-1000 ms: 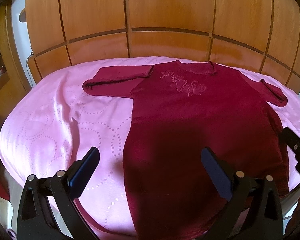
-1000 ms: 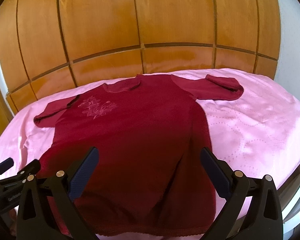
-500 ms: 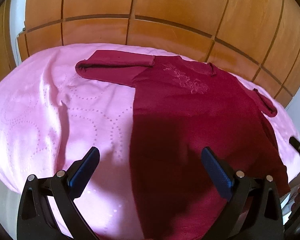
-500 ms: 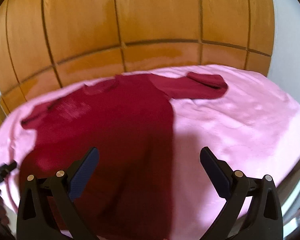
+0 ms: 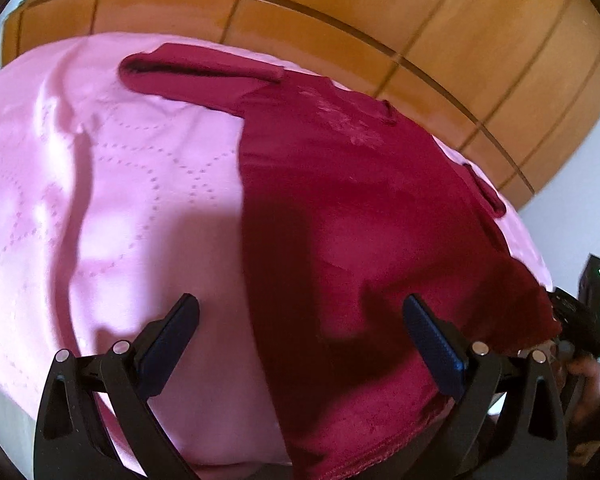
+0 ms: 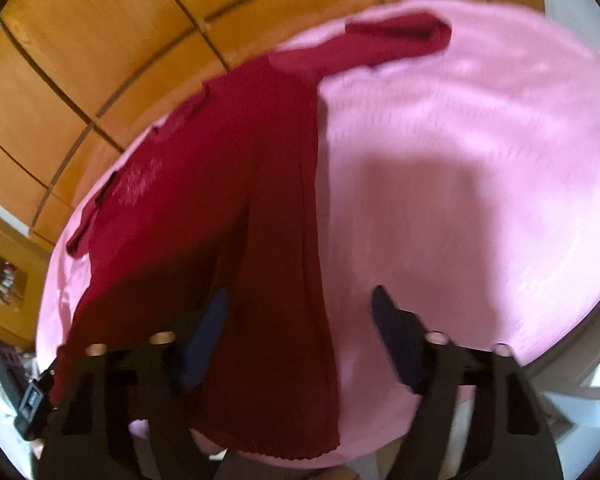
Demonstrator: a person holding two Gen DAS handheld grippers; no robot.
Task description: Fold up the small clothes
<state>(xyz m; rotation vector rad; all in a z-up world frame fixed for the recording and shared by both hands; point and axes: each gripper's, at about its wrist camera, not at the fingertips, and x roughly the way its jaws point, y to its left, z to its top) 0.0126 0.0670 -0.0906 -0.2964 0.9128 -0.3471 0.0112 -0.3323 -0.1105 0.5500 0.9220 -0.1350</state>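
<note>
1. Crimson cloth fills the left wrist view: the top (image 5: 340, 208) lies spread on the pink bed cover (image 5: 99, 184), neck toward the wooden headboard (image 5: 440, 20), one sleeve (image 5: 195, 72) stretched out at the far left.
   - A second ago this camera looked across the whole garment from higher up; now it sits lower and closer, tipped down over the near hem and the top's left side edge.
   - That reads as an approach to a hem corner, so the first fold looks about to start, not under way.
   - Both fingers of the left gripper (image 5: 300, 344) stand wide apart. One hangs over bare bed cover, the other over the cloth, and neither pinches anything.
   - At the right edge the other tool shows, with the cloth's far corner bunched against it.

2. Right wrist view, blurred by motion:
   - The camera has swung and rolled since a second ago, so the top's right side edge (image 6: 316, 240) now runs up between the fingers.
   - The cloth there has ridged into long folds where it lay flat before.
   - The right gripper (image 6: 300, 344) is closing, from fully wide to partly narrowed. The garment's edge lies between its fingers, but the pads do not yet press on it; the right finger (image 6: 396, 340) is over bed cover.
</note>
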